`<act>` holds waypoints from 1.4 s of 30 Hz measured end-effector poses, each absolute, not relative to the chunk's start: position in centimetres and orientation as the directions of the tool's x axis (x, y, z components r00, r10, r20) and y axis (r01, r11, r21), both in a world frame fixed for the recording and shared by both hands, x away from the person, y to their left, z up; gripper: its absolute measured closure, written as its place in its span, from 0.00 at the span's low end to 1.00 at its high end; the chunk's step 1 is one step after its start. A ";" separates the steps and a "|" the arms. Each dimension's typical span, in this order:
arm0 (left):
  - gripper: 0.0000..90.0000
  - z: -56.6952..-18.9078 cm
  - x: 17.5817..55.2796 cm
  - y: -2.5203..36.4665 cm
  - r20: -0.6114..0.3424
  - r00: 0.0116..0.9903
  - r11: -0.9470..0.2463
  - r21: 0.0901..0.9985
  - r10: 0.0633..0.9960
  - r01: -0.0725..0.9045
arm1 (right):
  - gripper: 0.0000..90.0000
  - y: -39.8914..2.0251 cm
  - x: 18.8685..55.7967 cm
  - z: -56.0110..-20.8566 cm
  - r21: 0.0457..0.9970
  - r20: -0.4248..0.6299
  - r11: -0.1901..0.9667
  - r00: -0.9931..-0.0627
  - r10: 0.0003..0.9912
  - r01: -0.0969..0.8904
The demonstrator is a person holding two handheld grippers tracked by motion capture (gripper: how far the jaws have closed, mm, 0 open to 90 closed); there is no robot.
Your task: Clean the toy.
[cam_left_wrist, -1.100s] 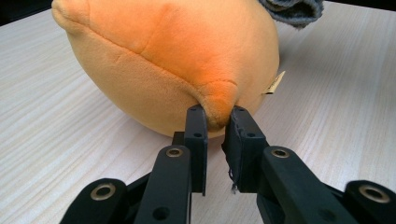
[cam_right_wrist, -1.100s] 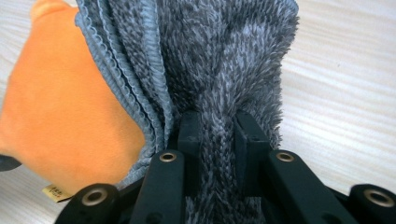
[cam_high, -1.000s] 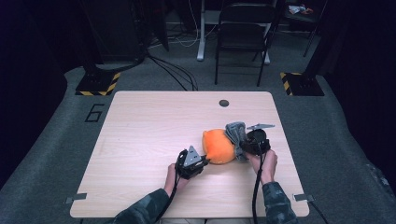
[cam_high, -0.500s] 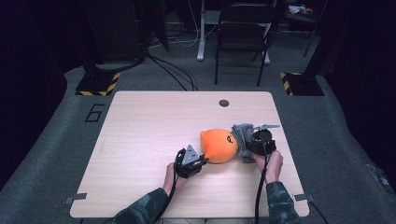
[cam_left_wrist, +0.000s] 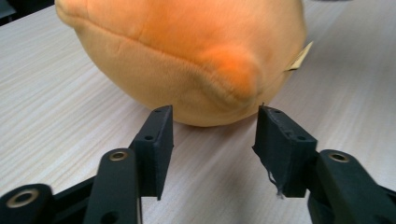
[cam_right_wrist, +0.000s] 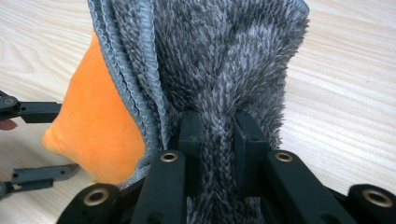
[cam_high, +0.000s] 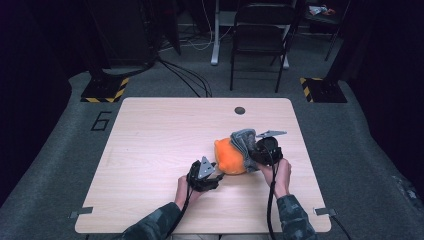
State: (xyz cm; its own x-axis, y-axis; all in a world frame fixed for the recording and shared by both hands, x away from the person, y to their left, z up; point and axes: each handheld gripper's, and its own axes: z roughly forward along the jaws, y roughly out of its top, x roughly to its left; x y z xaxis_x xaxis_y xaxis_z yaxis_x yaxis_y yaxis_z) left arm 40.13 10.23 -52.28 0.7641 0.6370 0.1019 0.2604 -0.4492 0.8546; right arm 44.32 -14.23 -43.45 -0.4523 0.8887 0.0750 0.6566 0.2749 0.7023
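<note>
A round orange plush toy [cam_high: 230, 159] lies on the wooden table [cam_high: 160, 145], with a grey fuzzy knitted cloth [cam_high: 243, 142] draped over its right side. My right gripper [cam_high: 254, 152] is shut on a fold of the grey cloth [cam_right_wrist: 210, 56], pinched between its jaws [cam_right_wrist: 218, 135]; the orange plush [cam_right_wrist: 98, 135] shows to the left of it. My left gripper [cam_high: 218, 176] sits at the plush's near-left side. Its jaws [cam_left_wrist: 215, 135] have just been opening and stand apart with nothing between them. The plush [cam_left_wrist: 187, 51] lies just beyond their tips, with a paper tag [cam_left_wrist: 299, 58] at its right.
A small dark round disc [cam_high: 240, 110] sits near the table's far edge. Beyond the table stand a folding chair [cam_high: 262, 30], floor cables and stand bases with yellow-black stripes [cam_high: 105, 91]. The left half of the tabletop is bare wood.
The right gripper with the grey cloth has shifted slightly left toward the plush since half a second ago. The left hand has stayed where it was.
</note>
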 end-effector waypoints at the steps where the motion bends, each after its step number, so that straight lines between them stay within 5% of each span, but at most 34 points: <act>1: 0.51 -52.4 40.2 10.1 0.103 0.767 -0.457 0.849 0.634 0.264 | 0.84 -14.2 44.3 -43.4 0.702 0.075 0.275 -0.452 0.889 0.657; 6: 0.57 -52.4 40.0 9.3 0.127 0.752 -0.449 0.861 0.647 0.241 | 0.84 -13.9 44.2 -43.4 0.703 0.075 0.270 -0.446 0.892 0.658; 15: 0.87 -51.7 40.2 9.1 0.117 0.751 -0.436 0.867 0.650 0.242 | 0.84 -14.0 43.9 -43.0 0.703 0.057 0.281 -0.445 0.894 0.653; 28: 0.90 -49.1 39.8 10.3 0.060 0.775 -0.377 0.896 0.629 0.236 | 0.84 -11.9 41.9 -38.9 0.762 0.017 0.332 -0.530 0.848 0.555; 34: 0.89 -49.1 39.2 9.9 0.084 0.787 -0.403 0.889 0.611 0.218 | 0.84 -8.0 41.3 -40.1 0.720 -0.096 0.463 -0.586 0.805 0.517; 42: 0.89 -49.5 39.7 10.3 0.068 0.776 -0.395 0.887 0.627 0.241 | 0.84 -8.7 41.9 -41.0 0.703 -0.117 0.465 -0.557 0.822 0.538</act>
